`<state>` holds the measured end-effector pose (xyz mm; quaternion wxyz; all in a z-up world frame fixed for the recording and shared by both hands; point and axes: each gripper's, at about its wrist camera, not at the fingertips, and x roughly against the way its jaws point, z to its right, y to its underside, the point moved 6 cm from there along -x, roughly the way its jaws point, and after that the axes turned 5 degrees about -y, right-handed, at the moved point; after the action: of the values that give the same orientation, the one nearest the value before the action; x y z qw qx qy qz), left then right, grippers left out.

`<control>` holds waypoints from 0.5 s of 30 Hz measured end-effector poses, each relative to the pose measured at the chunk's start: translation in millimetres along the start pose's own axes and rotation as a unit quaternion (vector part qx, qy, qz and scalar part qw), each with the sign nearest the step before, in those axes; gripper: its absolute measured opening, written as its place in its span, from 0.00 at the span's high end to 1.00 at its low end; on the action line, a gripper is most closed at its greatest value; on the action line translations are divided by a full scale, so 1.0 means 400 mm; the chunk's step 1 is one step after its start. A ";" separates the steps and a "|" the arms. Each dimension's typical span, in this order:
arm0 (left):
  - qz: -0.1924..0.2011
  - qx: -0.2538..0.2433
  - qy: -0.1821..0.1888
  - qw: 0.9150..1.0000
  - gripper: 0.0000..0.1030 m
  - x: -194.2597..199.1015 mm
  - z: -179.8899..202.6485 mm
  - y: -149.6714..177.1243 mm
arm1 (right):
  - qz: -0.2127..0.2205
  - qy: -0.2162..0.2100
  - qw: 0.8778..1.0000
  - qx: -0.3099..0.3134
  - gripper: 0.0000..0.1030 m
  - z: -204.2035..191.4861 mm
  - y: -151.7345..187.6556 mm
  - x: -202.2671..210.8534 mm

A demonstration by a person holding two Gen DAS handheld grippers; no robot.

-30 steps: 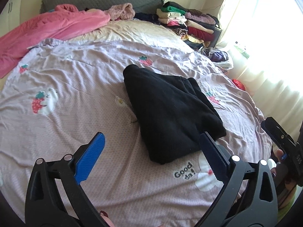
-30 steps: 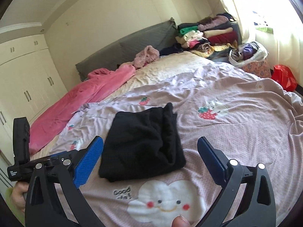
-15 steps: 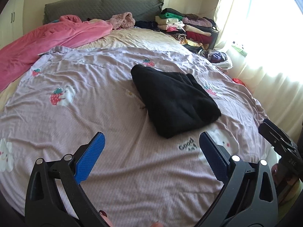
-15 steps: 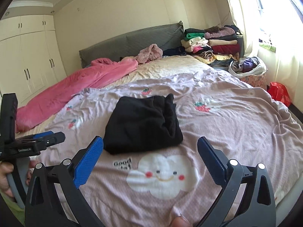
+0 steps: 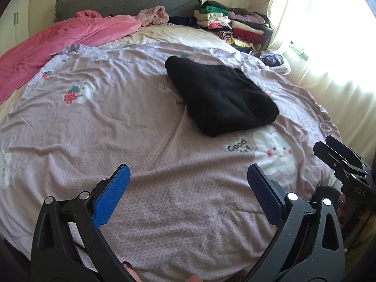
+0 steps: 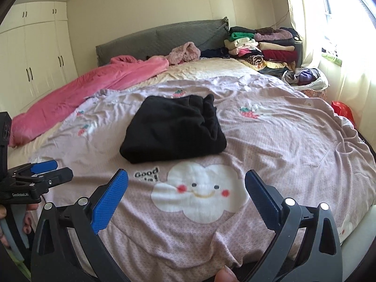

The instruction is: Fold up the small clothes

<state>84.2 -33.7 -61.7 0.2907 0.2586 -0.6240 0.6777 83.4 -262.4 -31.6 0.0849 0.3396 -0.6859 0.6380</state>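
A black garment point(image 5: 221, 98), folded into a thick rectangle, lies on the lilac bedspread point(image 5: 117, 127); it also shows in the right wrist view point(image 6: 174, 129), just beyond the "Good" print and cloud face. My left gripper point(image 5: 188, 176) is open and empty, held above the near part of the bed, well short of the garment. My right gripper point(image 6: 186, 181) is open and empty, over the cloud print near the bed's front edge. The left gripper shows at the left edge of the right wrist view point(image 6: 40, 176), and the right gripper at the right edge of the left wrist view point(image 5: 340, 162).
A pink blanket point(image 6: 89, 89) lies along the bed's left side. A stack of folded clothes point(image 6: 263, 47) stands at the back right by the headboard. A bag of clothes point(image 6: 305, 80) and a red bag point(image 6: 343, 110) sit beside the bed on the right. Wardrobes point(image 6: 35, 54) stand on the left.
Both grippers have pulled back from the black garment toward the bed's front edge. Both stay open. The garment has not moved.
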 end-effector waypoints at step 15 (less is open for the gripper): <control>-0.001 0.013 -0.010 1.000 0.09 -0.027 -0.022 0.009 | -0.008 -0.007 1.000 -0.007 0.04 0.004 0.024 -0.031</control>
<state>89.2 -26.0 -72.8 0.2816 0.2695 -0.6180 0.6827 87.7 -260.0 -46.3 0.0879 0.3488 -0.6884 0.6299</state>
